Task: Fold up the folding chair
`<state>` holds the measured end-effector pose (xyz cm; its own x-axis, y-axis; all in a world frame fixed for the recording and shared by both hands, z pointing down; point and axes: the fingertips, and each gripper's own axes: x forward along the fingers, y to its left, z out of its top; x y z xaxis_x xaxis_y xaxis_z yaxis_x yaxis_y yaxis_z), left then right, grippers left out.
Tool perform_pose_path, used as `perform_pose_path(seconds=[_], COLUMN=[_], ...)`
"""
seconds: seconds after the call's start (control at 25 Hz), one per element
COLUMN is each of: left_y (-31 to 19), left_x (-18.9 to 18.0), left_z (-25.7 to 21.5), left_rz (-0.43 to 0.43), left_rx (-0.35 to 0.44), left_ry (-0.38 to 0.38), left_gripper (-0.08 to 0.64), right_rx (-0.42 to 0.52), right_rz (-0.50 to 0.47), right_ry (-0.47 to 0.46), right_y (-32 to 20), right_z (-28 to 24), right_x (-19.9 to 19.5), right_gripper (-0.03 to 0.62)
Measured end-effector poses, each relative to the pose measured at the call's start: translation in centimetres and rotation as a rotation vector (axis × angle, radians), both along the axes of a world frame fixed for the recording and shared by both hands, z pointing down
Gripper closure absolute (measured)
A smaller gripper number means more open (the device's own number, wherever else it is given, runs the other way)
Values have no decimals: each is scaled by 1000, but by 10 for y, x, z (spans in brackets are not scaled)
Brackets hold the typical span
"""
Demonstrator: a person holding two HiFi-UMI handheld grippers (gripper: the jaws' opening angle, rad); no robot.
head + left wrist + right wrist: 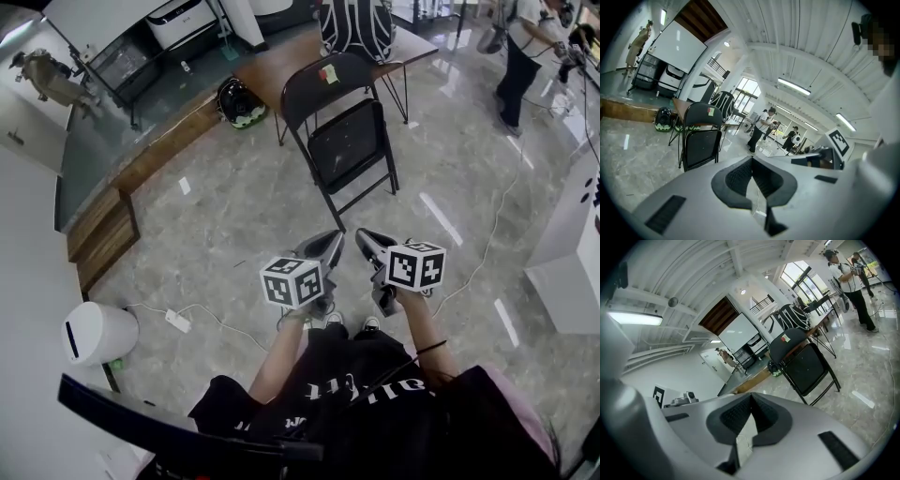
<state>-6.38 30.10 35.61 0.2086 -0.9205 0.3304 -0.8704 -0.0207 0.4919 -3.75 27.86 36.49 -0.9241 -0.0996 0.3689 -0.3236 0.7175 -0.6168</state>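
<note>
A black folding chair (pixel 345 131) stands unfolded on the marble floor in front of a wooden table, with a small sticker on its backrest. It also shows in the left gripper view as the chair (pixel 701 136) and in the right gripper view as the chair (pixel 806 364). My left gripper (pixel 330 246) and right gripper (pixel 366 240) hover side by side a short way in front of the chair, apart from it. Both are shut with nothing between their jaws.
A wooden table (pixel 281 66) with a striped backpack (pixel 356 23) stands behind the chair. A helmet (pixel 239 101) lies on the floor at the left. A white bin (pixel 94 333) and a power strip with cable (pixel 178 321) lie at the near left. People (pixel 525 56) stand at the far right.
</note>
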Motion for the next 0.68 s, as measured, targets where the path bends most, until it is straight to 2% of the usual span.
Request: perform_pose_path(seconds=[0.2, 0.68], left_y=[-8, -15], left_x=[15, 27], left_z=[-4, 5], left_rz=[4, 6], left_rx=[20, -3], left_ry=[5, -2], left_gripper=[557, 557], right_rx=[-3, -7], right_rz=[3, 8], right_ry=[-2, 1], right_y=[-10, -21], right_z=[0, 4], right_x=[14, 25], right_gripper=[578, 578])
